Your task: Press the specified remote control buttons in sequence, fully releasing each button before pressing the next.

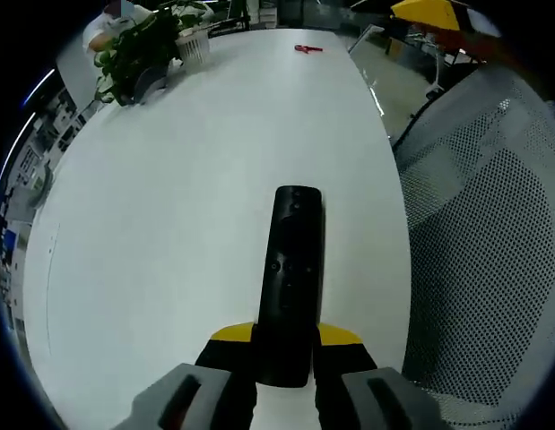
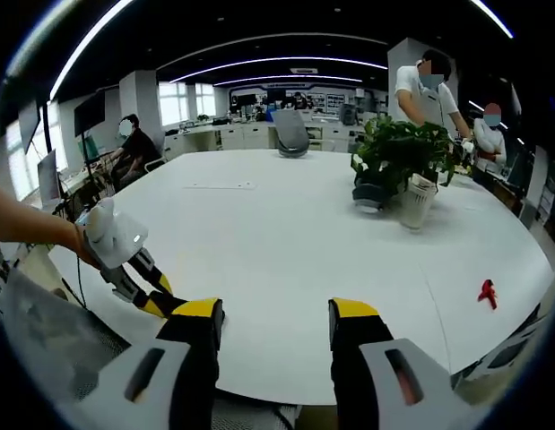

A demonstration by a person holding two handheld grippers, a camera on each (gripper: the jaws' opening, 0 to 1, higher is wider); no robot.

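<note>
Gripping the near end of the black remote control [image 1: 291, 285], the left gripper [image 1: 286, 345] had its yellow-tipped jaws pinched on it, the remote pointing out over the white table [image 1: 169, 224]. The right gripper [image 2: 275, 327] hung at the table's edge, jaws spread, nothing between. Farther off: a small red object [image 2: 487, 292], a potted plant [image 2: 401, 170], people standing.

I see a black remote [image 1: 291, 285] between my left tool's [image 1: 286, 345] yellow-tipped black jaws, on a white surface [image 1: 187, 224]. A small red object [image 1: 307, 48] lies far off. The plant [image 2: 404, 152] is green in a white pot; the chair [image 1: 492, 242] has grey dotted mesh.
</note>
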